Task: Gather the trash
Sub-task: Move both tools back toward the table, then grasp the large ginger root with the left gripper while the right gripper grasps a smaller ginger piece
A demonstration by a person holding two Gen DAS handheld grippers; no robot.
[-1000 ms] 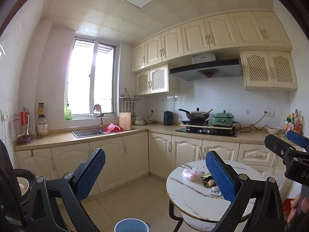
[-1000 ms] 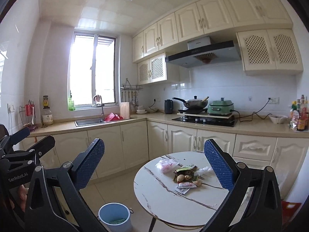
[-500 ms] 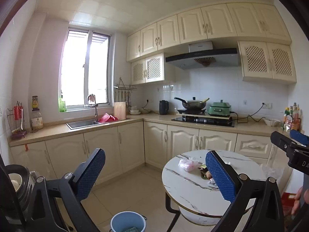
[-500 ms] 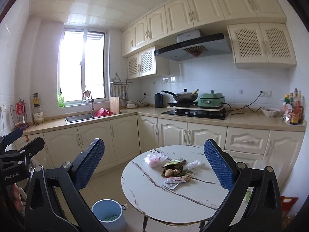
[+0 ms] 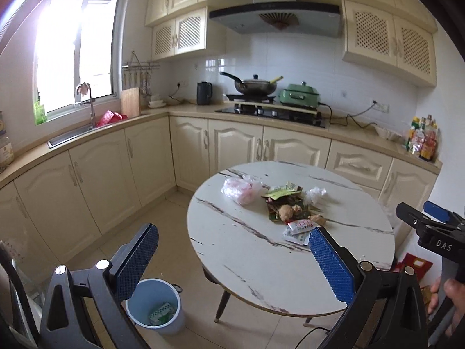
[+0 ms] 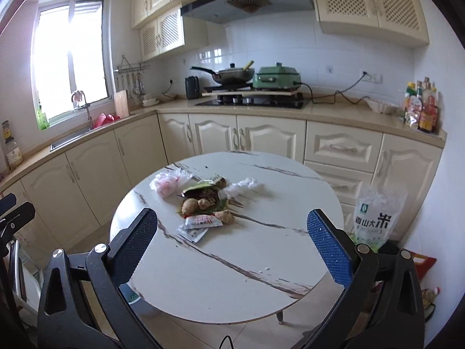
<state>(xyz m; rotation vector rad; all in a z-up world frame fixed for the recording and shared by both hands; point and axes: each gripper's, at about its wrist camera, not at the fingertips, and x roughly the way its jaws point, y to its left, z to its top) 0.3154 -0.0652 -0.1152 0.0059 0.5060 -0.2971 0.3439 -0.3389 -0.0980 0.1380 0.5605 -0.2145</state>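
Since the earlier frames both cameras have tilted down and closed in: the round white marble-pattern table (image 6: 221,264) now fills the middle of each view, and the ceiling is gone from the frame.

Trash sits in one loose cluster on the far half of the table top: a crumpled pink-and-clear plastic bag (image 5: 240,189) at the left, a green-and-brown torn wrapper (image 6: 203,193) in the middle with knobbly tan ginger-like lumps (image 6: 197,204) on it, a scrunched clear plastic film (image 6: 242,186) to its right, and two flat sachets, one red-and-white (image 6: 203,221), nearest the cameras. Pieces touch or overlap.

Left gripper (image 5: 232,261): blue-padded fingers spread wide, nothing between them, held off the near left edge of the table. The right finger pad overlaps the table edge in view; contact cannot be told.

Right gripper (image 6: 232,253): fingers equally wide apart, empty, held over the near side of the table, short of the cluster.

Light blue round plastic bin (image 5: 155,308) stands on the tiled floor at the table's left, with some green-white scrap inside.

Printed white rice bag (image 6: 375,218) stands on the floor at the table's right. Cream kitchen cabinets (image 6: 270,136) run behind; wok (image 6: 232,74) and green electric pot (image 6: 277,77) on the hob.
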